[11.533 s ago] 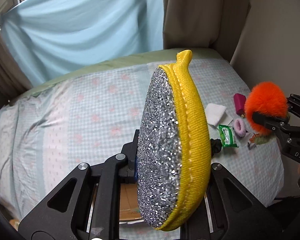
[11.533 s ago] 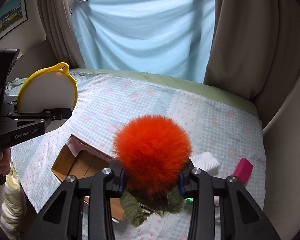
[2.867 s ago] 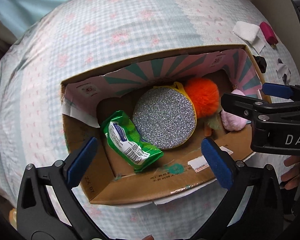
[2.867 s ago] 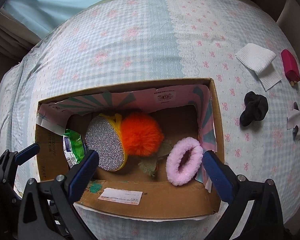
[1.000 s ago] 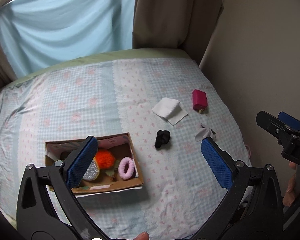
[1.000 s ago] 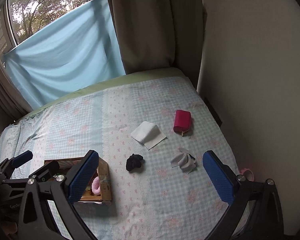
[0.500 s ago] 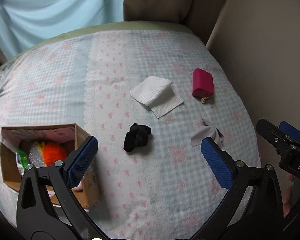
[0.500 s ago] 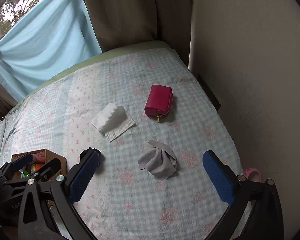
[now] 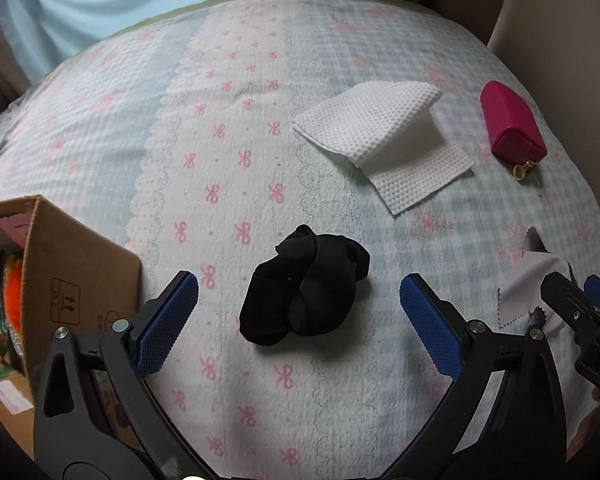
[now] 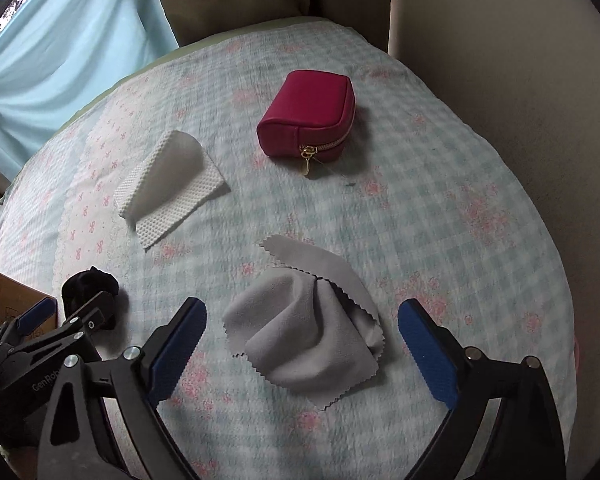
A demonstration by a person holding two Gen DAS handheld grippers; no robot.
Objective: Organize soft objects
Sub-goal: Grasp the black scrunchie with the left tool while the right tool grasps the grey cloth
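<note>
A black scrunchie [image 9: 306,286] lies on the bedspread between the open jaws of my left gripper [image 9: 300,320], which hangs just above it. It also shows in the right wrist view [image 10: 90,286], partly behind the left gripper. A crumpled grey cloth [image 10: 306,330] lies between the open jaws of my right gripper [image 10: 302,346]; its edge shows in the left wrist view [image 9: 530,292]. A folded white cloth [image 9: 384,138] [image 10: 170,184] and a magenta zip pouch [image 9: 510,122] [image 10: 310,114] lie farther back. The cardboard box [image 9: 66,276] stands at the left with an orange pom-pom [image 9: 10,300] inside.
The bed [image 9: 220,100] has a checked bedspread with pink bows. A blue curtain [image 10: 60,60] and a brown curtain hang behind it. A beige wall [image 10: 500,60] runs close along the right side. The box's corner [image 10: 4,286] shows at the left.
Both grippers have dropped lower and closer to the bed. The left one now frames the black scrunchie and the right one frames the grey cloth. Both stay open and empty.
</note>
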